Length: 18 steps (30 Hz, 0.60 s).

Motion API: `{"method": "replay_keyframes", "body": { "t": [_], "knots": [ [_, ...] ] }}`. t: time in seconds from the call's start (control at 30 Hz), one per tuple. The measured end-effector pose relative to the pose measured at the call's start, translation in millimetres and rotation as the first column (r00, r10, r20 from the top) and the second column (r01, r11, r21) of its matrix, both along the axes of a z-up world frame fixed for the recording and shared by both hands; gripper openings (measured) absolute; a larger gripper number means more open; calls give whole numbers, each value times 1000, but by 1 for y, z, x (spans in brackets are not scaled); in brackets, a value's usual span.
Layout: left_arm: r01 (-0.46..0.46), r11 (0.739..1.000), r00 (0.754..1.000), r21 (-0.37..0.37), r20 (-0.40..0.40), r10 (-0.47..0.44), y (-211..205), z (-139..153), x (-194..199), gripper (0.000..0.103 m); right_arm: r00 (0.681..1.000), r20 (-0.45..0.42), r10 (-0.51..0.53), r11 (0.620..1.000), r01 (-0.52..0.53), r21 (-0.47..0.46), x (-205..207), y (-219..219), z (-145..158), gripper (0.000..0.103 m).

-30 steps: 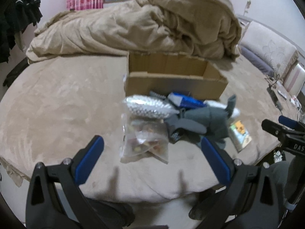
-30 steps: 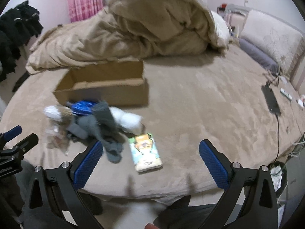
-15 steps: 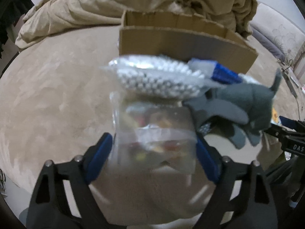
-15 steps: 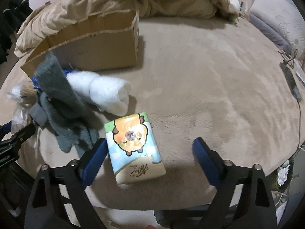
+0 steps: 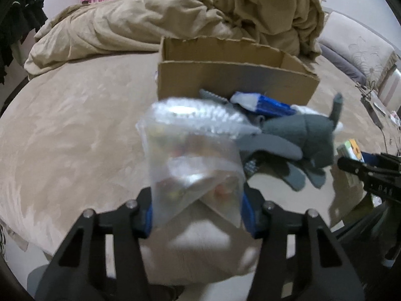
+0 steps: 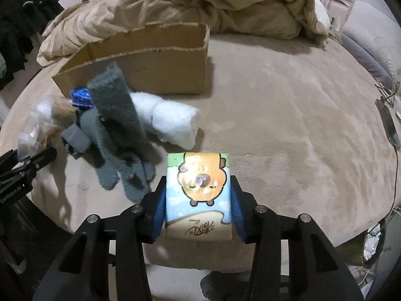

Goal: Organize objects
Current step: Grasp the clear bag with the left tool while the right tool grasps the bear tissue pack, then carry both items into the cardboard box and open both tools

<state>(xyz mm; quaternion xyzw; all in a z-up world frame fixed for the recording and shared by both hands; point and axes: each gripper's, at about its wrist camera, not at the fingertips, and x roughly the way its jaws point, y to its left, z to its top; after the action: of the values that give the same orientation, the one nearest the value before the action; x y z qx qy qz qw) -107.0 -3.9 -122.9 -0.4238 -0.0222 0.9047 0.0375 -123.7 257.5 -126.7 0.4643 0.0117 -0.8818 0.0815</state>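
Both grippers are loaded: our left gripper is clamped on the clear plastic bag, its length running forward away from us, and our right gripper is clamped across the short sides of the tissue pack, whose long axis also points ahead. For both, the cardboard box lies straight ahead across the bed, open side up. From the left gripper it sits dead centre and near; from the right it lies ahead and leftward, beyond the grey gloves. We judge the left load goes in first.
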Motion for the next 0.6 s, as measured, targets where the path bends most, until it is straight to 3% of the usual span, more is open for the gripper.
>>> {"method": "replay_keyframes", "body": {
  "t": [0.33,0.6],
  "knots": [
    [28,999,996,29,-85,-25,9,58,36,54,995,-97,29,998,-34,-49,23,-3,61,48],
    [73,995,988,69,-138,-63,18,95,28,54,983,-173,57,994,-71,-79,28,-7,98,48]
  ]
}}
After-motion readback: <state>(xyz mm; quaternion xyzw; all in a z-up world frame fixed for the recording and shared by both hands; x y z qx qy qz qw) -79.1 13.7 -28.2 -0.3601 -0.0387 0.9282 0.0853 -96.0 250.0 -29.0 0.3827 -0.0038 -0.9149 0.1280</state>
